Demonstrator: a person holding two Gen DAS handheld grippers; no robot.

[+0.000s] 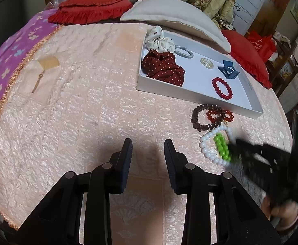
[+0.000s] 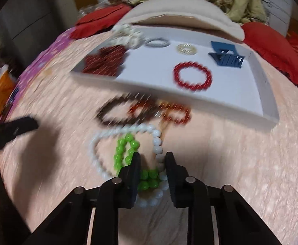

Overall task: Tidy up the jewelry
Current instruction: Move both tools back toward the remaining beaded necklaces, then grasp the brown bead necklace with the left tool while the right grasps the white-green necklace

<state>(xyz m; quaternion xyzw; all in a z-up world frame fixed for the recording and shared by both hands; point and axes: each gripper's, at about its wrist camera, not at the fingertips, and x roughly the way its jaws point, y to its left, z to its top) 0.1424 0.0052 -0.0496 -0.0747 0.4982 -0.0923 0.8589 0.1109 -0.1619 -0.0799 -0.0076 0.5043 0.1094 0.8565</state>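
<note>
A white tray [image 1: 249, 94] on the pink bedspread holds a dark red dotted scrunchie [image 1: 163, 67], a white scrunchie [image 1: 159, 39], a grey hair tie [image 1: 183, 52], a pearl ring [image 1: 206, 62], a blue claw clip [image 1: 228, 70] and a red bead bracelet [image 1: 222, 88]. In front of the tray lie a brown bracelet [image 1: 202, 118], an amber bracelet [image 1: 220, 116], a white bead bracelet [image 2: 100, 153] and a green bead bracelet [image 2: 122, 153]. My right gripper [image 2: 152, 159] is open, its fingers straddling the green and white beads. My left gripper [image 1: 148, 149] is open and empty over bare bedspread.
A cream pillow [image 1: 173, 14] and red cushions [image 1: 91, 8] lie behind the tray. A purple blanket [image 1: 12, 49] covers the bed's left edge. A small comb-like item [image 1: 46, 63] lies on the left. My left gripper's finger [image 2: 22, 125] shows in the right wrist view.
</note>
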